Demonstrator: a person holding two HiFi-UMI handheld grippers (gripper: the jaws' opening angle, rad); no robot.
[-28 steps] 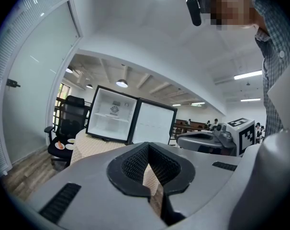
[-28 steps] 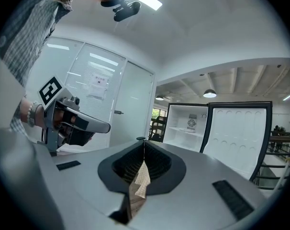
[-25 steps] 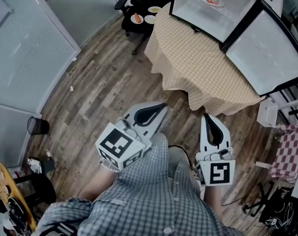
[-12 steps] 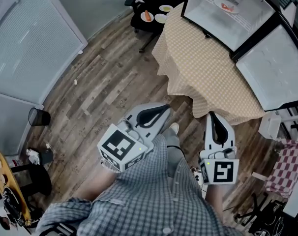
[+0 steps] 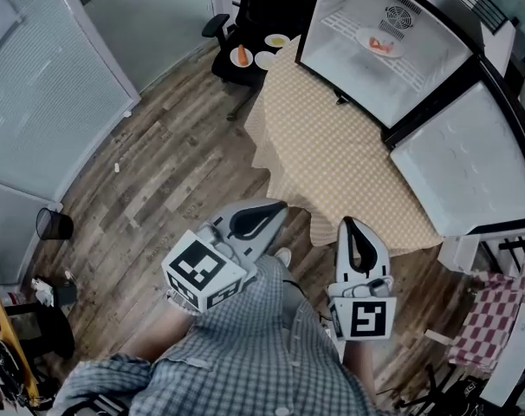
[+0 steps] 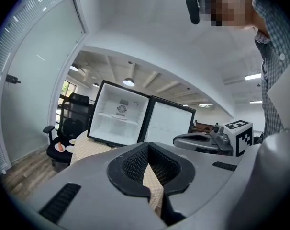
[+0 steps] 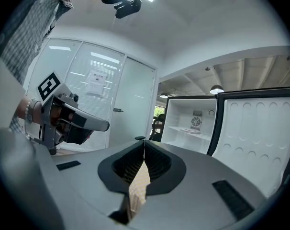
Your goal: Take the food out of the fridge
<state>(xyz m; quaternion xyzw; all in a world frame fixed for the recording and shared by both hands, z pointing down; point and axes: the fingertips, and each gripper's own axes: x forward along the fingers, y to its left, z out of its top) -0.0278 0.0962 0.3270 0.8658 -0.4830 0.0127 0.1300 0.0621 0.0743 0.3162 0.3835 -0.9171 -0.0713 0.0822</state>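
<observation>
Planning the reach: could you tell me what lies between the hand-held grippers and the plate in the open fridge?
Head view: a round table under a tan checked cloth separates the left hand-held gripper and right hand-held gripper from the white plate.

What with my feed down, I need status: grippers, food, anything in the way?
Left gripper and right gripper shut, empty, near the table edge. Plate of food on the fridge shelf, door open. Nothing seen blocking.

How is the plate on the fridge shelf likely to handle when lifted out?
The plate looks shallow and rigid, so probably light and graspable by its rim. The food lies loose on it and may slide if it tilts.
</observation>
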